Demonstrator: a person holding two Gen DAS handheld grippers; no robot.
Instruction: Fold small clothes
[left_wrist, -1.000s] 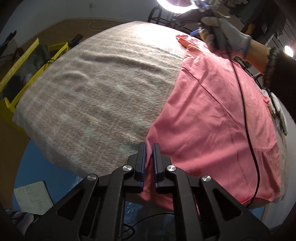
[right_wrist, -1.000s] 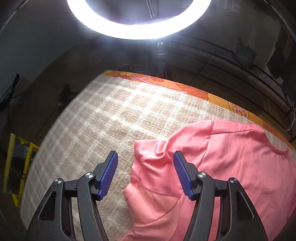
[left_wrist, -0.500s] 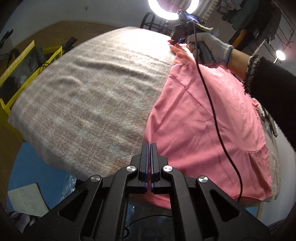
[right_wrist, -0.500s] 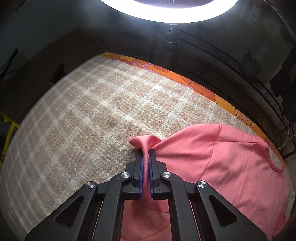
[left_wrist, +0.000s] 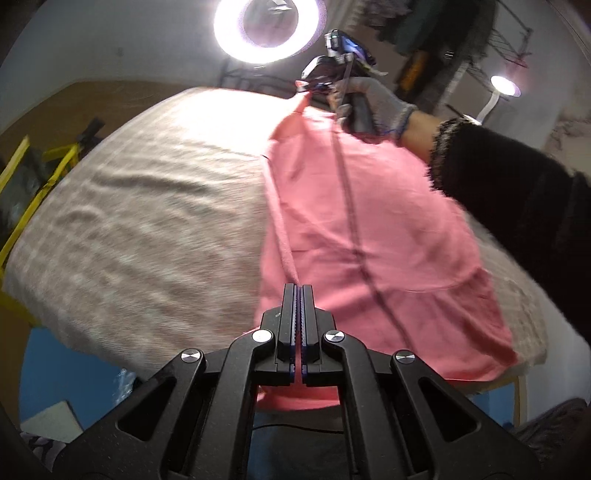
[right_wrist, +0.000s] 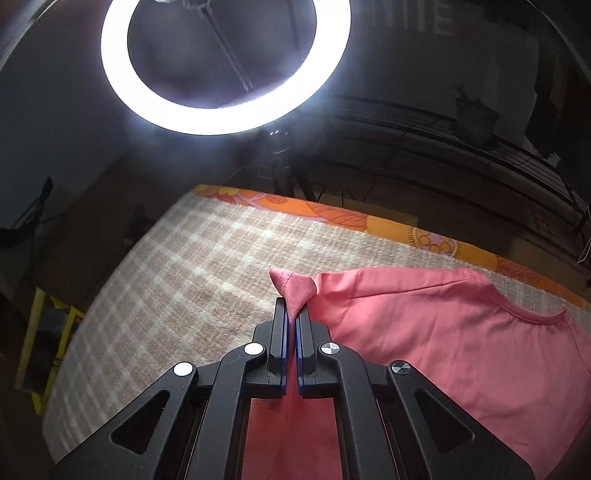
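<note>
A pink shirt (left_wrist: 369, 221) lies on a beige checked blanket (left_wrist: 147, 221). My left gripper (left_wrist: 298, 291) is shut on the shirt's near left hem edge and lifts it off the blanket. My right gripper (right_wrist: 291, 306) is shut on the far left sleeve corner of the shirt (right_wrist: 461, 332), with a pinch of pink cloth poking out above the fingertips. In the left wrist view the right gripper (left_wrist: 314, 86) shows at the far end, held by a gloved hand, with the shirt's left edge stretched between both grippers.
A bright ring light (right_wrist: 225, 66) stands beyond the table's far edge. An orange patterned cloth (right_wrist: 406, 232) lines the far edge under the blanket (right_wrist: 184, 277). A yellow frame (left_wrist: 33, 184) stands to the left. A black cable (left_wrist: 354, 229) hangs across the shirt.
Both grippers closed on the shirt's left edge, then lifted it. The left side of the shirt has risen off the blanket and moved rightward.
</note>
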